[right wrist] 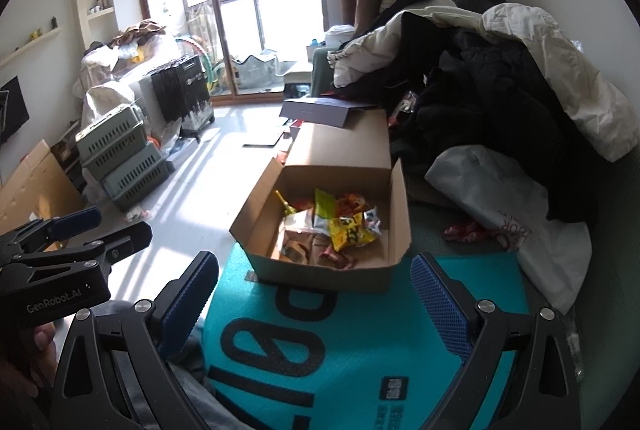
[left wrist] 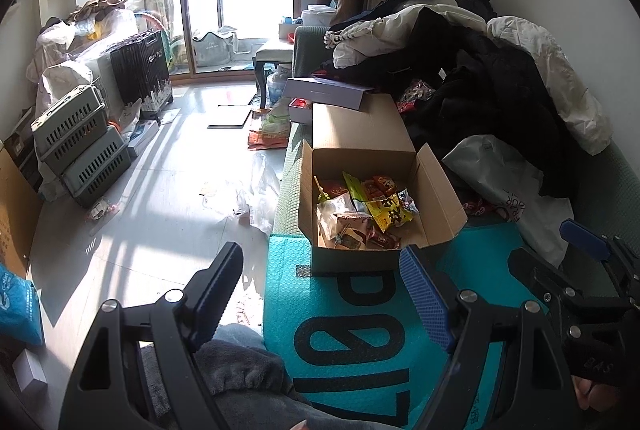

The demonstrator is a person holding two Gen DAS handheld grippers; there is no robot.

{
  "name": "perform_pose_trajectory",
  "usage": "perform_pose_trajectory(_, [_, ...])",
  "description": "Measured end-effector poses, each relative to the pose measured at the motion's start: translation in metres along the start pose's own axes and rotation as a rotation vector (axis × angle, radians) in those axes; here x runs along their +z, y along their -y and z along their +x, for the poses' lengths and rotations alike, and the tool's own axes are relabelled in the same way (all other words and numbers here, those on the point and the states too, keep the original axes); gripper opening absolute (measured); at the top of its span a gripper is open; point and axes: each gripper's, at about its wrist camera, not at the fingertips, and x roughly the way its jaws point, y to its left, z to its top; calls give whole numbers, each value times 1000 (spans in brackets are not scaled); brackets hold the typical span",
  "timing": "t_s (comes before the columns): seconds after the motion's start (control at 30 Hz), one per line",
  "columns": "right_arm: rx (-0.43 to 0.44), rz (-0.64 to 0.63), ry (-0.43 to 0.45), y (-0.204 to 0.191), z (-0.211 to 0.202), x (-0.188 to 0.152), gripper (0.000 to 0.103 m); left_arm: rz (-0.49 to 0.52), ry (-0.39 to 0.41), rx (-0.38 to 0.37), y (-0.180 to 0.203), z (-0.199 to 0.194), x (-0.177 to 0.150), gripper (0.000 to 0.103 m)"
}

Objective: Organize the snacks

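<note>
One open cardboard box (left wrist: 360,165) sits on a sofa, resting on the far edge of one teal padded mailer (left wrist: 360,310), with a heap of wrapped snacks (left wrist: 368,205) inside; their exact number cannot be told, though one yellow packet (right wrist: 352,234) lies on top. Two handheld grippers hover above the mailer. The left gripper (left wrist: 320,294) has its fingers spread wide, holding and touching nothing. The right gripper (right wrist: 316,306) likewise has its fingers wide apart and empty. Three slatted crates (left wrist: 80,145) stand stacked on the floor.
</note>
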Motion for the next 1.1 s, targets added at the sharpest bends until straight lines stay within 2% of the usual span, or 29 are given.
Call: perform_pose_trajectory(1.1, [7,-23,-32,-7,9,1,98,-2,-29,8,-2,5,-2,80])
